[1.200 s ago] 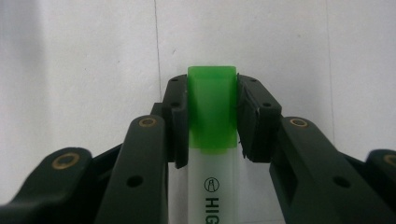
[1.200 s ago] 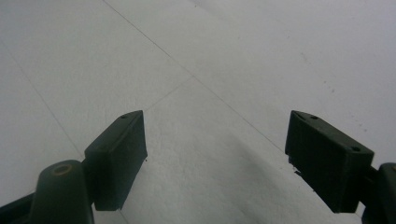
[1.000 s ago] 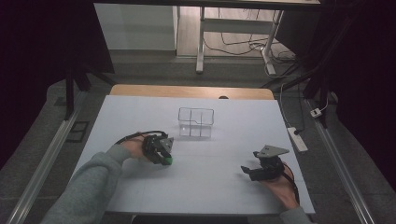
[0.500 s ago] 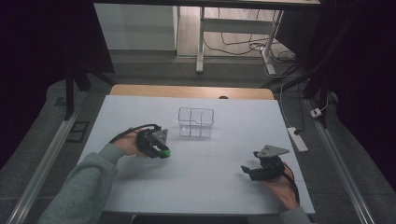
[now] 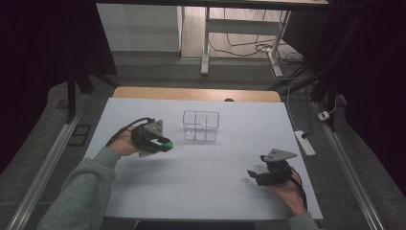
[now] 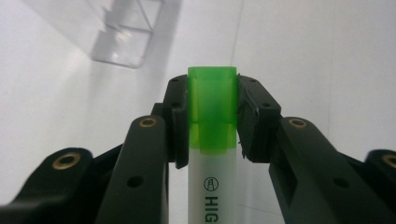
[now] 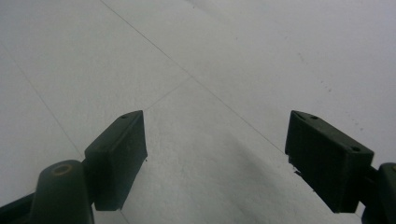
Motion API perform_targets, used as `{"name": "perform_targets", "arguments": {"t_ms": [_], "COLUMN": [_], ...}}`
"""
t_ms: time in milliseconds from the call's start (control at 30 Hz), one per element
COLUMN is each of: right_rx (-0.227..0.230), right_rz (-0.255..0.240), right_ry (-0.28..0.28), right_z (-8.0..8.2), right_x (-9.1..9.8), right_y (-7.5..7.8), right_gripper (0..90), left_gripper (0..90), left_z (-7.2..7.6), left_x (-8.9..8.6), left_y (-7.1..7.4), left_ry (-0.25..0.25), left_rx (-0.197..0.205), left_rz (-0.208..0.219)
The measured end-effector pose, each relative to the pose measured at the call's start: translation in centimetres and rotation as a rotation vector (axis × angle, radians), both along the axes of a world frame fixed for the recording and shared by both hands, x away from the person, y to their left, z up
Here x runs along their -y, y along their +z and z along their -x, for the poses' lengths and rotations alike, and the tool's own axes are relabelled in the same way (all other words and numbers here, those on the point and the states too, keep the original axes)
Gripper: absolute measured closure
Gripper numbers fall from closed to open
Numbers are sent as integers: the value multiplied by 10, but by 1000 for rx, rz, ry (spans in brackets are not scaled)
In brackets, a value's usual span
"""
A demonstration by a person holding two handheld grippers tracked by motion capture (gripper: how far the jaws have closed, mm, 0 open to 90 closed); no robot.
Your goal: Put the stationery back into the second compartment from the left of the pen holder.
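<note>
Left tool (image 6: pixel 212 116) clamps green-capped highlighter (image 6: pixel 212 140) near clear box (image 5: pixel 201 125); right tool (image 7: pixel 215 163) agape over table (image 5: pixel 215 191)

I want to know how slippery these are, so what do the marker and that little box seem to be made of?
Marker: looks like smooth plastic, a white barrel with a translucent green cap that light passes through. Box: clear and glossy with sharp edges, probably acrylic, possibly glass.

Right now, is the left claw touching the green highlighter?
Touching. In the left gripper view the left claw has both pads pressed against the green highlighter's cap.
</note>
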State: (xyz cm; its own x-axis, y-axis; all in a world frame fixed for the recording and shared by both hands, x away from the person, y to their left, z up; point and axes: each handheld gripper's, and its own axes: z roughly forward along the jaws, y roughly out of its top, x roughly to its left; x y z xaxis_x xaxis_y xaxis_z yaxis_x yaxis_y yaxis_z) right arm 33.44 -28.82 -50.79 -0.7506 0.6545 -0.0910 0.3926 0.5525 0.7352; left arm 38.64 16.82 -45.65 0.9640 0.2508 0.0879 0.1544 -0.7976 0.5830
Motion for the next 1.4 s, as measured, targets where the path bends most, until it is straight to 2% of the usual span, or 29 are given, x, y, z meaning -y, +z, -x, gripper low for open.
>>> {"name": "perform_targets", "arguments": {"t_ms": [433, 533, 1000, 1200, 1400], "right_rx": [-2, -2, 1, 4, 5], "right_rz": [2, 3, 3, 2, 1], "right_ry": [-2, -1, -6, -5, -6], "right_z": [0, -1, 0, -1, -1], "right_x": [0, 0, 1, 1, 2], "right_y": [-1, -1, 0, 0, 0], "right_gripper": [197, 197, 197, 197, 197], "left_gripper": [664, 664, 664, 664, 664], "left_z": [-1, 0, 4, 3, 3], "left_x": [-15, -15, -13, -13, -8], "left_y": [13, 16, 23, 27, 33], "left_ry": [135, 149, 218, 249, 263], "left_rx": [11, 11, 29, 30, 40], "left_rz": [143, 180, 287, 351, 391]}}
